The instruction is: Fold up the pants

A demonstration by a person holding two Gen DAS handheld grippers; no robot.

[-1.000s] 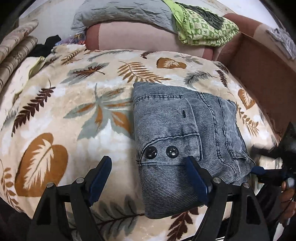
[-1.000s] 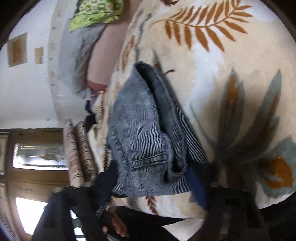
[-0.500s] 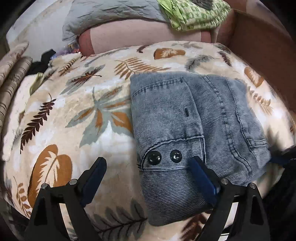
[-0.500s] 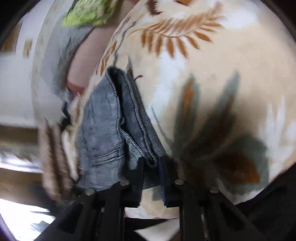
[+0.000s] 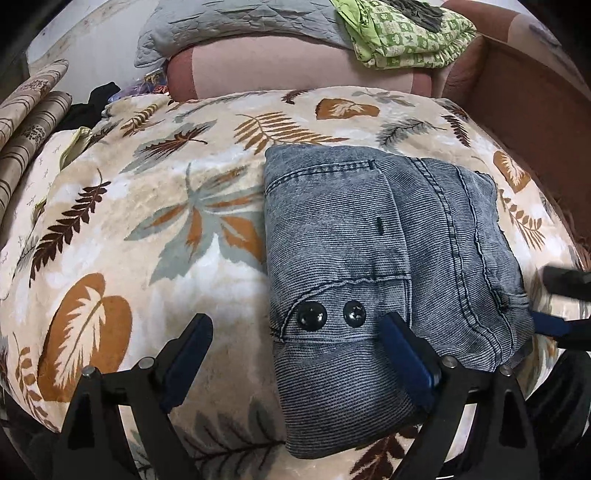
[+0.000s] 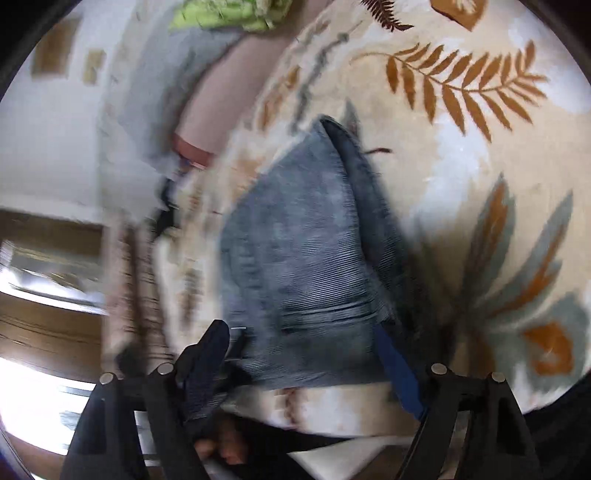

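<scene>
The pants, grey-blue denim, are lying folded into a compact block on a leaf-print blanket, sitting toward the 3 o'clock side of the left wrist view. Two dark snap buttons are showing on the top layer near the block's 6 o'clock edge.

The left tool is hovering at the 6 o'clock side with its blue-padded fingers spread wide apart and gripping nothing. Its right finger is lying over the near edge of the pants just beside the snaps, while the other is over bare blanket, well apart from the denim.

The right tool is standing open too, its fingers wide apart at the near end of the folded block; the view is blurred, so whether either pad is touching the cloth cannot be told. In the left wrist view its blue tip is showing at 3 o'clock, just beside the pants' right corner.

At 12 o'clock a grey quilted cover and a green patterned cloth are resting on a pinkish bolster. Striped rolled fabric is lying at 10 o'clock.
</scene>
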